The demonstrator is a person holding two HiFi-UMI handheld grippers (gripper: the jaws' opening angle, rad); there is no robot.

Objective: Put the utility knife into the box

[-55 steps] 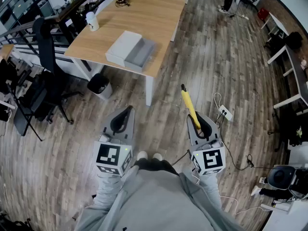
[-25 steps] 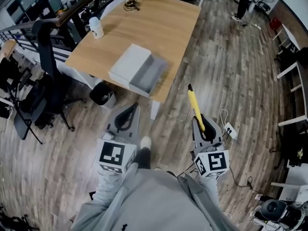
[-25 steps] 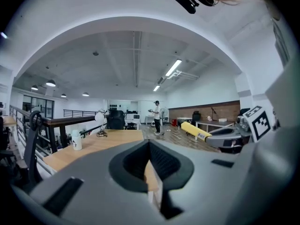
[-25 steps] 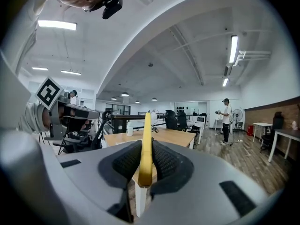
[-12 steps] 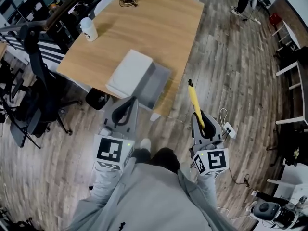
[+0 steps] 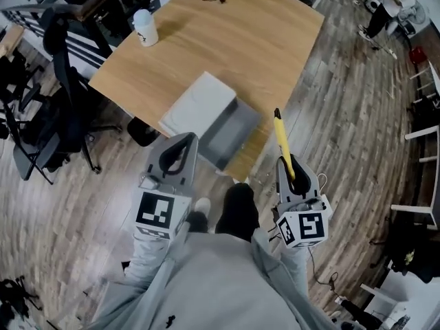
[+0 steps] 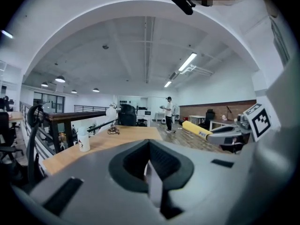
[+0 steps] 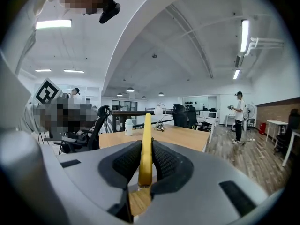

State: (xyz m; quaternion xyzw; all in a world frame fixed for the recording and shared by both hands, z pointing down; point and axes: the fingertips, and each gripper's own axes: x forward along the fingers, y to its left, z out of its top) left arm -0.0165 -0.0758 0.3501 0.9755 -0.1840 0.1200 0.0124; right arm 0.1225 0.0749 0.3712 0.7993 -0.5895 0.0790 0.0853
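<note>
Closer to box (image 6: 210,119) now; utility knife (image 6: 282,139) btwn right gripper (image 6: 289,162) jaws.

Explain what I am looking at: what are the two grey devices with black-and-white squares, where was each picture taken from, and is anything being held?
There is no robot here. A person stands holding a grey two-jaw gripper in each hand, and the marker cubes are part of the grippers. The head view looks steeply down from the person's head. Each gripper view looks along that gripper's own jaws. The right gripper is shut on a long yellow utility knife, which juts forward. The left gripper is shut and holds nothing. Ahead stands a light wooden table. On it are a white-and-grey box, apparently open, near the close edge, and a white bottle farther back. The knife is not yet in the box.
</note>
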